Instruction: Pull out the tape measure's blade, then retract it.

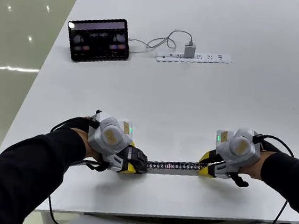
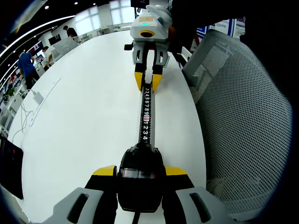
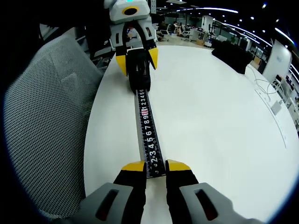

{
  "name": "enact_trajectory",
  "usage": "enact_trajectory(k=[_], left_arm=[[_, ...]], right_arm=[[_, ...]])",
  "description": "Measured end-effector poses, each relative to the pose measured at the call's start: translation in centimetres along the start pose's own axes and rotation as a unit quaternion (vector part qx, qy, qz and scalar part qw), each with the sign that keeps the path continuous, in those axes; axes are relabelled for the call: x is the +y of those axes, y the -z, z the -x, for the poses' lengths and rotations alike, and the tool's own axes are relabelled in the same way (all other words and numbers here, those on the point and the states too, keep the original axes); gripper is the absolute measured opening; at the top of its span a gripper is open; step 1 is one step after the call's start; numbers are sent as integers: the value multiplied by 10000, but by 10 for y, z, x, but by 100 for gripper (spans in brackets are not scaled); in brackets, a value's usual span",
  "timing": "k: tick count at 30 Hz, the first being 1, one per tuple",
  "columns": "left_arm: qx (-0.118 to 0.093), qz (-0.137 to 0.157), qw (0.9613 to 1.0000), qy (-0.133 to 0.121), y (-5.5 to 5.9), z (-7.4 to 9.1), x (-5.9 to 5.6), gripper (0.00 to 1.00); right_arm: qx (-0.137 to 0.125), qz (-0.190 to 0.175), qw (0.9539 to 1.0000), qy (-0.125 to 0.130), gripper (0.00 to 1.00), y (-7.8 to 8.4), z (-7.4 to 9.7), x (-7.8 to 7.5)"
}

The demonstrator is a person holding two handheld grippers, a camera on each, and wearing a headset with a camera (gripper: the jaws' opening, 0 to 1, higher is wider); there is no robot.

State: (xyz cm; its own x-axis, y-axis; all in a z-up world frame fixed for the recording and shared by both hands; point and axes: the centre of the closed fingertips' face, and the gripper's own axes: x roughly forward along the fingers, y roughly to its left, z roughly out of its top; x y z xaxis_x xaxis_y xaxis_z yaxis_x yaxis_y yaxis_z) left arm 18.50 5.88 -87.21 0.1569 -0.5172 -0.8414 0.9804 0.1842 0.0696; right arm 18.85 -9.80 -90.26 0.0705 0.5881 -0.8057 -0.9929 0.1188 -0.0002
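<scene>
A black tape measure case point(image 1: 137, 160) rests near the front edge of the white table point(image 1: 193, 106), and my left gripper point(image 1: 133, 157) is shut around it. Its blade point(image 1: 176, 166) is pulled out a short way to the right, lying flat on the table. My right gripper point(image 1: 204, 165) is shut on the blade's end. In the left gripper view the case point(image 2: 140, 186) sits between the yellow-tipped jaws and the blade point(image 2: 145, 112) runs to the right gripper point(image 2: 148, 83). In the right gripper view the blade point(image 3: 145, 121) leads from my right gripper point(image 3: 156, 166) to the case point(image 3: 138, 70).
A dark tablet point(image 1: 99, 39) stands at the back left. A white power strip point(image 1: 195, 56) with a charger and cable lies beside it. A grey mesh chair point(image 2: 243, 116) is right at the table's front edge, close to the blade. People stand far off point(image 2: 25, 65).
</scene>
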Motion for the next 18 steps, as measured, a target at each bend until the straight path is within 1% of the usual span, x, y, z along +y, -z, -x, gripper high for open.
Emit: enact_trajectory(k=[13, 18], left_arm=[[-19, 9, 10000, -22, -1, 0, 0, 32], [-14, -4, 10000, 7, -1, 0, -1, 32]], right_arm=[[18, -68, 10000, 9, 11, 7, 3, -1], [52, -61, 10000, 11, 11, 10, 5, -1]])
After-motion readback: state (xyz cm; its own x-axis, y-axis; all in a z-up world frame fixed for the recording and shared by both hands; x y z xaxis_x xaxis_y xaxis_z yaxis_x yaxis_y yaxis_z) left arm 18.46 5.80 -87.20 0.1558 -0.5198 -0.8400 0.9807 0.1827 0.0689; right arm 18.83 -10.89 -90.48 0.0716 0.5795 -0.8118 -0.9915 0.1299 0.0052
